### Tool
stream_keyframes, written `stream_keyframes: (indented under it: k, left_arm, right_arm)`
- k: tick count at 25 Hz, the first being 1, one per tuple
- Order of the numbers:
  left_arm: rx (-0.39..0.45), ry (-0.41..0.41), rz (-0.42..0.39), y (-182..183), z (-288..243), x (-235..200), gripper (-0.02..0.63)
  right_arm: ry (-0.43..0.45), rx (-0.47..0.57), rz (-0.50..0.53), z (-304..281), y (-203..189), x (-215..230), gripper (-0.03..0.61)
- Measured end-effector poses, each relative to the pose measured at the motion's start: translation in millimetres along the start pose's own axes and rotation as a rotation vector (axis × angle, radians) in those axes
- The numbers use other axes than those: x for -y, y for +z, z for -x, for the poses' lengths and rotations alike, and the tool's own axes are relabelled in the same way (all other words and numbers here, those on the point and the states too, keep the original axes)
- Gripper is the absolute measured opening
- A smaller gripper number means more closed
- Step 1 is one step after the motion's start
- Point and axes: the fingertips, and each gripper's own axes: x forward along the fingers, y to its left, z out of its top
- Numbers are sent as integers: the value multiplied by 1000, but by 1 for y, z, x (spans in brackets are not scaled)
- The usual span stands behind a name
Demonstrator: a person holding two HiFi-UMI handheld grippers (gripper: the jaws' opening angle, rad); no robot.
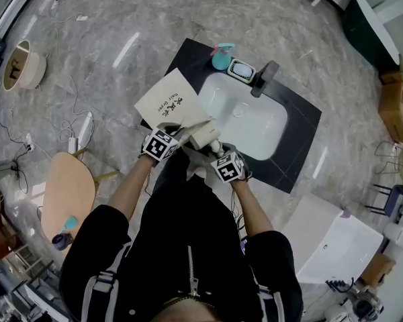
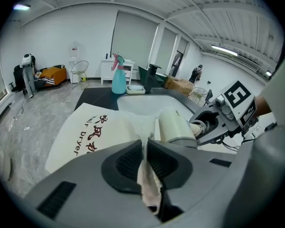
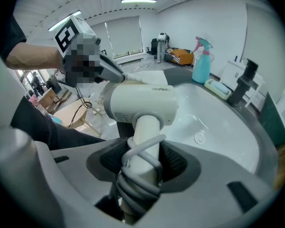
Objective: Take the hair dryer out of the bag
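Observation:
A white hair dryer (image 3: 141, 104) with its grey cord wound round the handle sits in my right gripper (image 3: 143, 161), whose jaws are shut on the handle. In the head view the dryer (image 1: 205, 137) is at the mouth of the cream cloth bag (image 1: 169, 104) with red and black lettering, which lies on the dark counter left of the basin. My left gripper (image 2: 145, 156) is shut on a fold of the bag's rim, and the bag (image 2: 95, 133) spreads out beyond it. From that side the dryer's barrel (image 2: 173, 126) shows just right of the bag's opening, held by the right gripper (image 1: 228, 167).
A white basin (image 1: 245, 118) is set in the dark counter (image 1: 302, 153), with a black tap (image 1: 264, 78), a soap dish (image 1: 241, 70) and a teal spray bottle (image 1: 222, 56) behind it. A wooden stool (image 1: 67, 193) stands to the left; a white cabinet (image 1: 332, 243) to the right.

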Motion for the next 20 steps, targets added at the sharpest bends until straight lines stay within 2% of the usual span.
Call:
stream_keyframes:
  k: [5,13,20]
  left_arm:
    - [-19,2,-3,-4,-7,2,51]
    - [-56,19,-22,-17,-22,9,52]
    - [-128,40,-155,-34,-43,13,52]
  right_arm:
    - [-10,30,-86,11,-10,10,221]
    - [-41,55,-158,30,-28,18,219]
    - [-81,125,-273,48,-42,30,221]
